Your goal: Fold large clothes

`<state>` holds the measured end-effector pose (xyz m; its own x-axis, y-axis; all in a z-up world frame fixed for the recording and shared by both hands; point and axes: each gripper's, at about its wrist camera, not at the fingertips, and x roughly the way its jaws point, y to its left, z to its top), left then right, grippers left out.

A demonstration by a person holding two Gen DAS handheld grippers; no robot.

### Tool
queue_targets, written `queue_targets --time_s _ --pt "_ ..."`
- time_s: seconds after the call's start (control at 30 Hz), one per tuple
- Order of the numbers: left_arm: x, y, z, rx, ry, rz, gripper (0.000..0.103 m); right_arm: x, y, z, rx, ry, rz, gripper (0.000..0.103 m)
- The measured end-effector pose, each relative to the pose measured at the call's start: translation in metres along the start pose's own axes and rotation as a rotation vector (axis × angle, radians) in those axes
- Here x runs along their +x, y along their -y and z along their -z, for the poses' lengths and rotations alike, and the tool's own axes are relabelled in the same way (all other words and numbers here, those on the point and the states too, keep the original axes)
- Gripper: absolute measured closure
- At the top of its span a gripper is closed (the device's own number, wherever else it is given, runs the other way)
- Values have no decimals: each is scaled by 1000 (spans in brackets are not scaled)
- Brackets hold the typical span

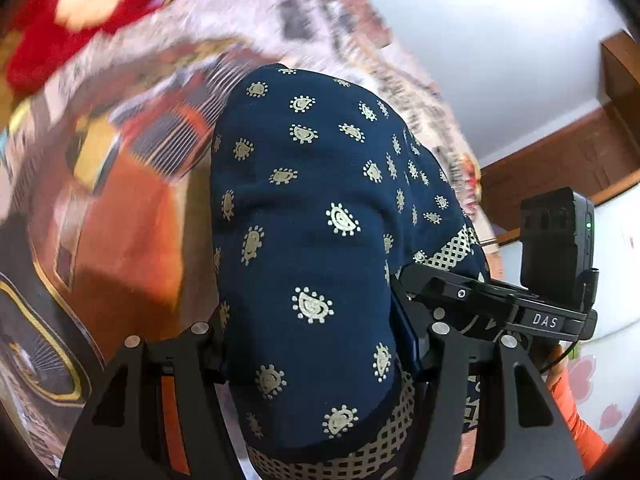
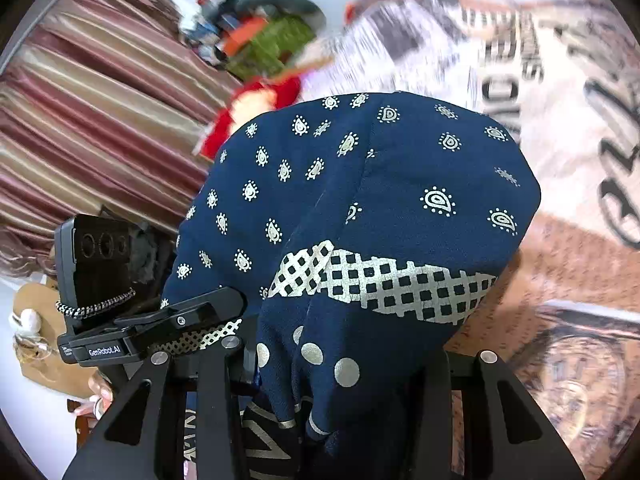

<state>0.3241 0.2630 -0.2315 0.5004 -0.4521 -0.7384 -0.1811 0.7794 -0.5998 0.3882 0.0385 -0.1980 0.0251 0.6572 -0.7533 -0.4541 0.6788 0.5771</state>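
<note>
Left wrist view: navy garment [image 1: 312,240] with gold paisley print fills the centre, bunched between the two fingers of the left hand-held gripper [image 1: 316,344]. Cloth packs the whole gap between the fingers, so they are pinched on it with only the fabric's thickness keeping them apart. A gold lattice border runs along the near edge of the cloth. Behind it lies a patterned bedspread [image 1: 120,208], orange, black and yellow, blurred. A red item [image 1: 72,16] sits far left, blurred too. The right hand-held gripper [image 1: 496,304] shows at the near right, just beside the cloth, with a black camera block [image 1: 556,232] on top.

Right wrist view: the same navy garment [image 2: 360,208] is heaped over the right hand-held gripper [image 2: 340,364], a white lattice band across it and big dots lower down. The fingertips are buried in the folds; the fingers close on the cloth. The left hand-held gripper [image 2: 168,324] shows near left, touching the garment's edge. A striped curtain [image 2: 100,120] hangs far left, and a pile of coloured clothes [image 2: 260,36] lies beyond it. Printed bedspread [image 2: 560,160] on the right.
</note>
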Motion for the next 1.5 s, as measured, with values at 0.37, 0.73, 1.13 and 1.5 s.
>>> queue_targets --time_s 0.37,0.73,1.13,1.5 --pt "15 -19 17 66 8 -63 32 60 17 -6 -2 -155 111 41" --pt "-18 -7 78 169 74 -214 24 18 26 26 -69 -178 255 17" --pt "-87 51 114 261 254 -430 24 -76 -18 73 -167 17 290 17" --pt "-227 179 167 412 737 -351 24 -210 -133 118 -373 498 190 17"
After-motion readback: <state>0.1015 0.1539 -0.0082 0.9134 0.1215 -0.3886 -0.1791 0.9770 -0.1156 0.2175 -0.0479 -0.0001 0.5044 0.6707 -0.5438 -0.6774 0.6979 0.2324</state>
